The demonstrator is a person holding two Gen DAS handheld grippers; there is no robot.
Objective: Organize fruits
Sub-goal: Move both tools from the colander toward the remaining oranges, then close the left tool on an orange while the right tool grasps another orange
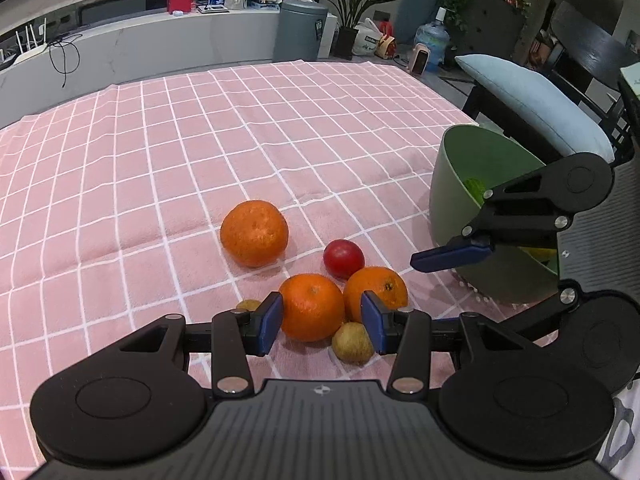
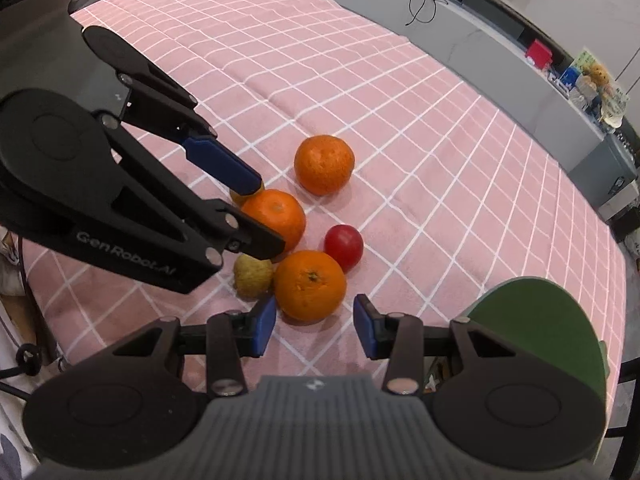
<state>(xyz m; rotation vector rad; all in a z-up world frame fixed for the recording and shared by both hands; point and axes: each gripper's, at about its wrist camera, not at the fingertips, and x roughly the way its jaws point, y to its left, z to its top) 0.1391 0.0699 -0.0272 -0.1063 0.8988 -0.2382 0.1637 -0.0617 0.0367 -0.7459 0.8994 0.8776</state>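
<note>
Left tongs (image 1: 322, 322) spread wide, straddling near orange (image 1: 312, 306); lower further, centre pads on widest girth, clench gently, avoid nudging small yellowish fruit (image 1: 352, 342) at 5 o'clock. Right tongs (image 2: 315, 324) likewise released, second orange (image 2: 310, 286) just ahead at 12 o'clock; green bowl (image 2: 560, 320) at 3 o'clock.

A table is covered by a pink cloth with a white grid (image 1: 168, 168). Three round oranges are laid on it: one apart (image 1: 254, 233), two close together (image 1: 312, 306) (image 1: 378, 290). A small red round fruit (image 1: 344, 258) is set just behind the pair, two small yellow-brown fruits (image 1: 352, 342) (image 1: 248, 305) beside them. A green plastic bowl (image 1: 448, 184) is placed at the cloth's right edge.
</note>
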